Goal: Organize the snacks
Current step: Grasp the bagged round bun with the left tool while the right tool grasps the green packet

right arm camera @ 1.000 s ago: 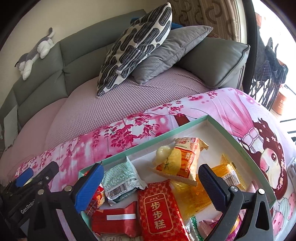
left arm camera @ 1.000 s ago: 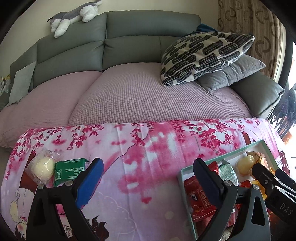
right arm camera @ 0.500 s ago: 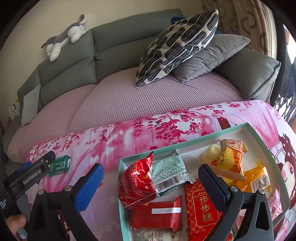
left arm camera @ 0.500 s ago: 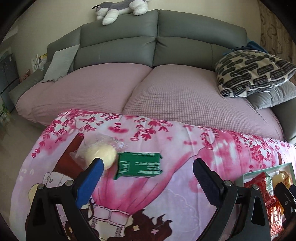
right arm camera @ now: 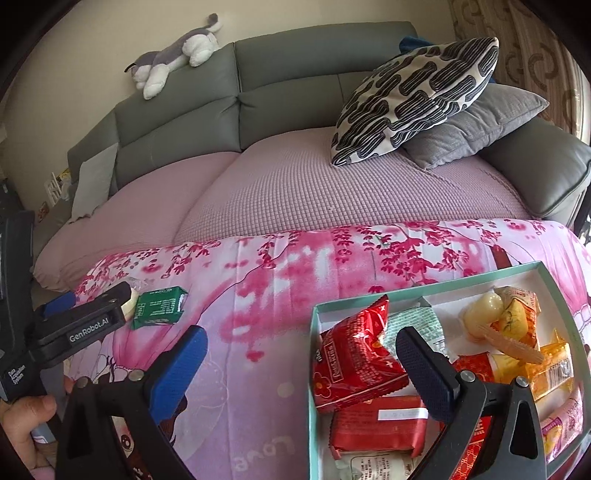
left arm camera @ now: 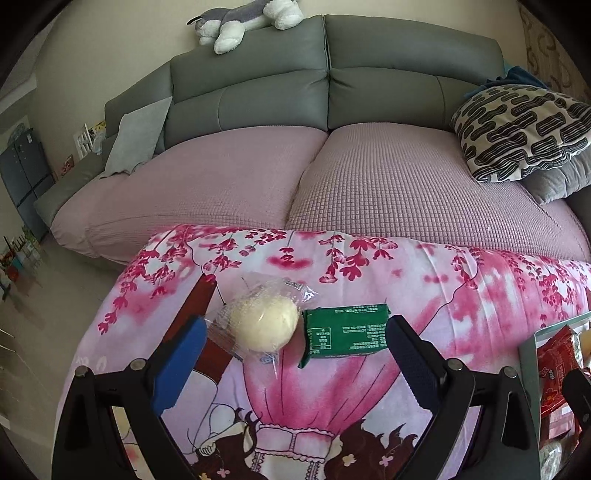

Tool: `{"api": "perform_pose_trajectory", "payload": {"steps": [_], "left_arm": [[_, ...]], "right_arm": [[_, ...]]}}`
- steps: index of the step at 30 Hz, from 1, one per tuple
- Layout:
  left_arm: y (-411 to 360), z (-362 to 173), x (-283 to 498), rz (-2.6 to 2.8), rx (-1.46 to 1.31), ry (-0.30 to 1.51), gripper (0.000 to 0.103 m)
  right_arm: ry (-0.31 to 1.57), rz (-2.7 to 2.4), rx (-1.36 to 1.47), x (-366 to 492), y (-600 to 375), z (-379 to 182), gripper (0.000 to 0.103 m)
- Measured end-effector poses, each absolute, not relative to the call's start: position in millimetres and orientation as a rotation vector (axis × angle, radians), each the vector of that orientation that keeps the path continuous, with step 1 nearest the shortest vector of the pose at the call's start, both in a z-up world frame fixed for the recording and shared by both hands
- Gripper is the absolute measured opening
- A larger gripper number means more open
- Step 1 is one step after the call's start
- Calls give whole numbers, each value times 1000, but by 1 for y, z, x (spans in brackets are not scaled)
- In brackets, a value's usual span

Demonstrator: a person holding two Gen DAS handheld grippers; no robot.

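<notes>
A round pale bun in clear wrap [left arm camera: 262,326] and a green snack packet [left arm camera: 345,334] lie side by side on the pink floral cloth [left arm camera: 424,291]. My left gripper [left arm camera: 295,343] is open just in front of them, its fingers reaching either side of the pair. In the right wrist view the same packet [right arm camera: 159,308] shows beside the left gripper [right arm camera: 92,314], held by a hand [right arm camera: 26,417]. My right gripper [right arm camera: 301,354] is open and empty over the left edge of a teal-rimmed box [right arm camera: 424,286] holding several snacks, among them a red packet [right arm camera: 354,362].
The cloth-covered table ends at the left over bare floor [left arm camera: 55,288]. Behind it is a grey sofa with a mauve cover [left arm camera: 369,177], a patterned pillow [left arm camera: 517,129] at the right and a plush toy [left arm camera: 243,22] on the backrest.
My left gripper has swung left from the box and closed in on the bun and green packet. My right gripper has also panned left, now sitting over the box's left edge.
</notes>
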State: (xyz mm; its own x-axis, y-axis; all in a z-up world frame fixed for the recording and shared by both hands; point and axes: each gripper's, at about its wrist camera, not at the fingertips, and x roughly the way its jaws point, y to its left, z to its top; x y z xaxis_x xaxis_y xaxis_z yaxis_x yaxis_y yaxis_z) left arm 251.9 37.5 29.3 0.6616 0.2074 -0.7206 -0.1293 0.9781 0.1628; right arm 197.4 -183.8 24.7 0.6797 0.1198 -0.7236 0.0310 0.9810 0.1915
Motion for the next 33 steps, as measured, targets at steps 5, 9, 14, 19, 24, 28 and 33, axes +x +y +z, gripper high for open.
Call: {"api": "perform_pose_trajectory", "payload": {"steps": [5,9,14,19,24,28,33], "left_arm": [[58,30,257,176,65,826,97],[79,27,261,178,-3,836,97],[106,19,265,188,-103,850,97],[129,9,268,216,-182,868,97],[136,1,271,248,-181,885,97],[137,5,270,218,-203,867,97],[137,2,274,181,-228,869,97]], "right_arm": [[823,67,167,198,-168,21,103],[813,114,153,198,-151,19,103],[796,149,118,197,-130,15,103],[804,160,113,202,-115,7,103],[837,172,100,212,-97,1,103],[859,199,40,224,-73,-1,103],[852,257,26,242,-51,-3,103]]}}
